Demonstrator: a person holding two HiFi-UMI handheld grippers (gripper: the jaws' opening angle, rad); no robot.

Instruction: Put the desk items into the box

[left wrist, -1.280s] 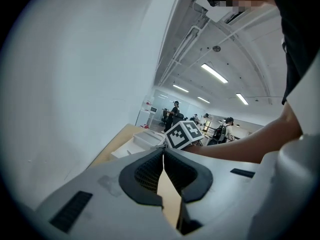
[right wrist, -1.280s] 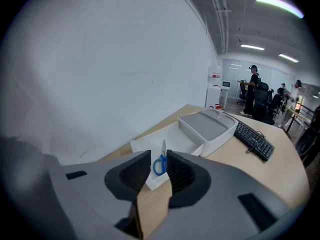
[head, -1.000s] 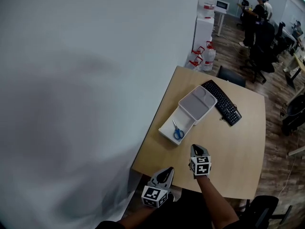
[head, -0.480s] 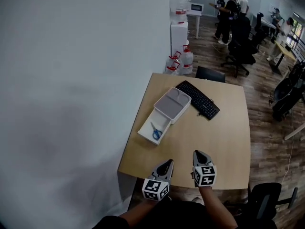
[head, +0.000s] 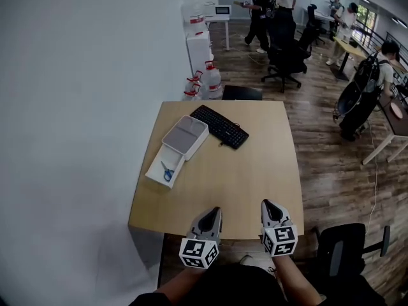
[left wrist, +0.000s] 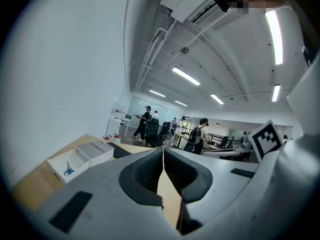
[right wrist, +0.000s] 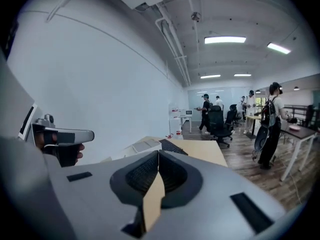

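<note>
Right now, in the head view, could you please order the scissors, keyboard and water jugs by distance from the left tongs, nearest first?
1. Scissors, in the white box, left.
2. Keyboard, far end of the table.
3. Water jugs, floor beyond it.

An open-plan office.
A wooden desk (head: 255, 177) carried a keyboard (head: 220, 126); behind it stood swivel chairs (head: 285, 59), more desks (head: 396, 121), water jugs (head: 210, 80) by a white wall (head: 76, 107), and people (head: 261, 4) on a plank floor (head: 319, 139), under ceiling strip lights (left wrist: 186, 76).
</note>
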